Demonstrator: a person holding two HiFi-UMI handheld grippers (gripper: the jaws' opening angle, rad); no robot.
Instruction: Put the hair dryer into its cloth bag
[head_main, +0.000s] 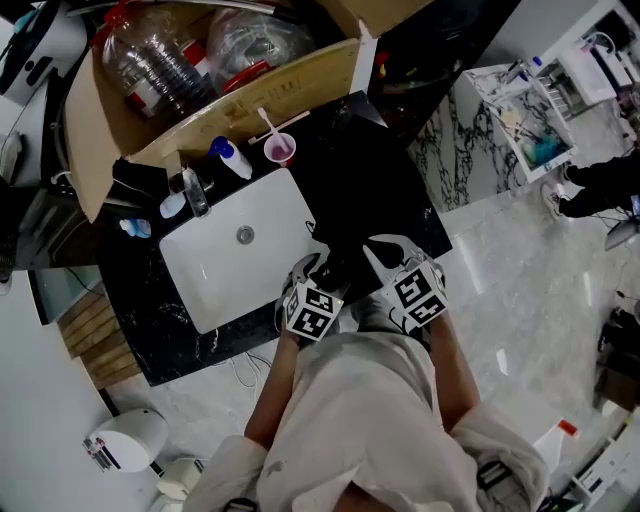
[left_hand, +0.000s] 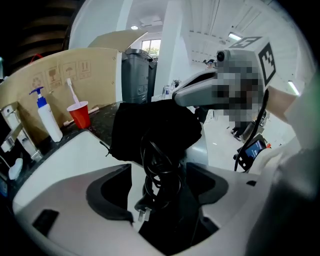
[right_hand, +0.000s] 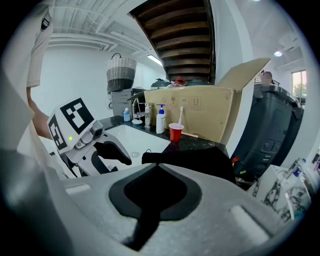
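The black cloth bag (head_main: 345, 262) hangs between my two grippers over the counter's right part, beside the sink. My right gripper (right_hand: 157, 167) is shut on the bag's edge, with black cloth (right_hand: 200, 155) spreading ahead of it. My left gripper (left_hand: 160, 186) stands open. The hair dryer's coiled black cord (left_hand: 161, 170) and its plug (left_hand: 142, 213) hang between the jaws without the pads pressing on them. The cord comes out of the bag (left_hand: 155, 130) just ahead. The dryer's body is hidden. In the head view the left gripper (head_main: 312, 285) and right gripper (head_main: 392, 262) are close together.
A white sink (head_main: 215, 275) with a tap (head_main: 193, 192) is set in the black counter (head_main: 400, 190). Behind it stand a red cup with a toothbrush (left_hand: 80, 115), a pump bottle (left_hand: 47, 117) and an open cardboard box (head_main: 200, 110). A dark bin (right_hand: 272, 125) stands at the counter's right.
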